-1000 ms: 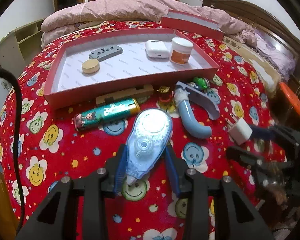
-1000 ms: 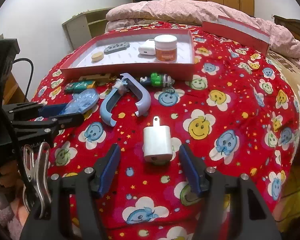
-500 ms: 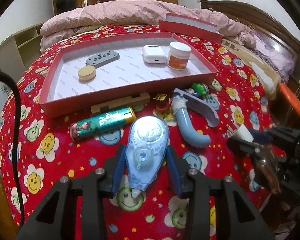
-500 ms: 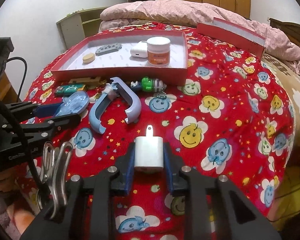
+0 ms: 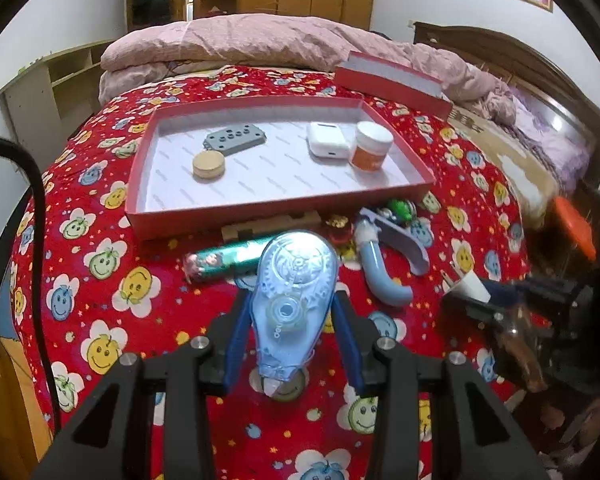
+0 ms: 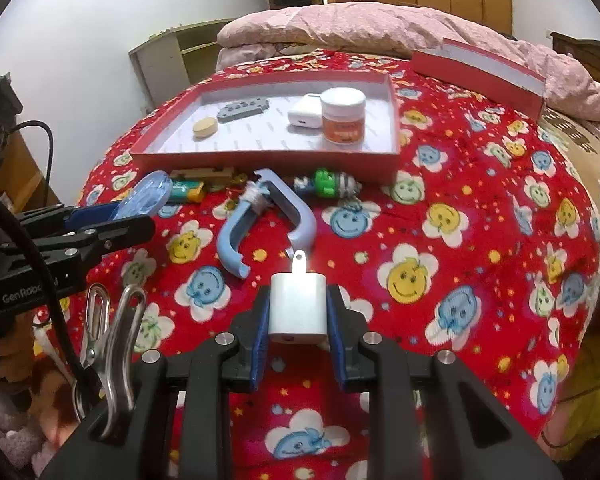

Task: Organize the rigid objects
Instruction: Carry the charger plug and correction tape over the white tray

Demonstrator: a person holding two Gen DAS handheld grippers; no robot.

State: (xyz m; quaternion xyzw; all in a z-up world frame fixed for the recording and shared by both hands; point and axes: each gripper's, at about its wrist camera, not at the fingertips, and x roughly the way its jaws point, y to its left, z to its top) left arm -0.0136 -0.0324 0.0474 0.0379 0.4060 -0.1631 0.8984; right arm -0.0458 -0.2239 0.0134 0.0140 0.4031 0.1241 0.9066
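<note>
My left gripper point(image 5: 290, 316) is shut on a clear blue correction-tape dispenser point(image 5: 294, 292) and holds it above the red bedspread; it also shows in the right wrist view point(image 6: 146, 198). My right gripper point(image 6: 298, 316) is shut on a white plug charger point(image 6: 298, 306), lifted off the bed; the charger also shows in the left wrist view point(image 5: 470, 286). A red tray point(image 5: 260, 216) ahead holds a grey button pad point(image 5: 234, 138), a tan disc point(image 5: 208, 165), a white earbud case point(image 5: 326, 140) and an orange jar point(image 5: 370, 152).
In front of the tray lie a green tube point(image 5: 220, 260), a wooden block point(image 5: 276, 222), a blue C-clamp point(image 6: 260, 224), a green toy point(image 6: 328, 184) and a small red trinket point(image 5: 336, 228). A red lid point(image 6: 480, 72) lies at the back right. Pink bedding is behind.
My right gripper closed on the white charger and lifted it. My left gripper raised the tape dispenser off the bedspread and moved toward the tray.
</note>
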